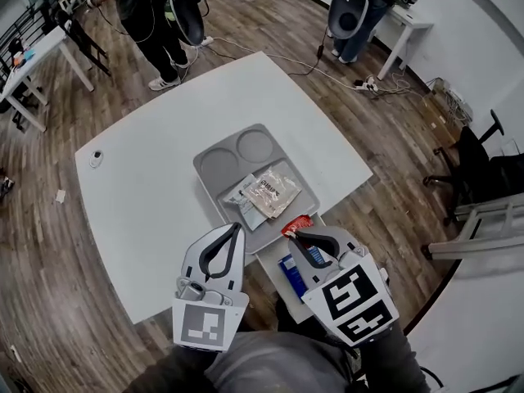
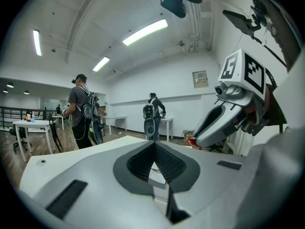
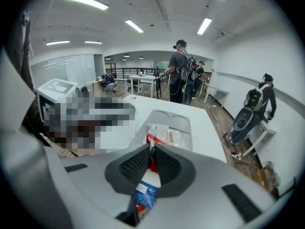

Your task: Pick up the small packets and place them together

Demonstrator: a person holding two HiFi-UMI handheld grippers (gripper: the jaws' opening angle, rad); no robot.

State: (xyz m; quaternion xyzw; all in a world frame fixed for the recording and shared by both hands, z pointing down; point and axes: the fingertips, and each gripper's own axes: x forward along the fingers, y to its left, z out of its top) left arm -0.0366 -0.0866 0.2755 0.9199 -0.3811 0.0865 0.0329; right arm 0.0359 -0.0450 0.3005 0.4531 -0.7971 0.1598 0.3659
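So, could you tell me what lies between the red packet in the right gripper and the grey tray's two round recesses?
Pale crinkly plastic packets lie there in the grey tray, as the head view shows.

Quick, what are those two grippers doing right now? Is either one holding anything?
The left gripper is closed and empty.
The right gripper is closed on a red packet.
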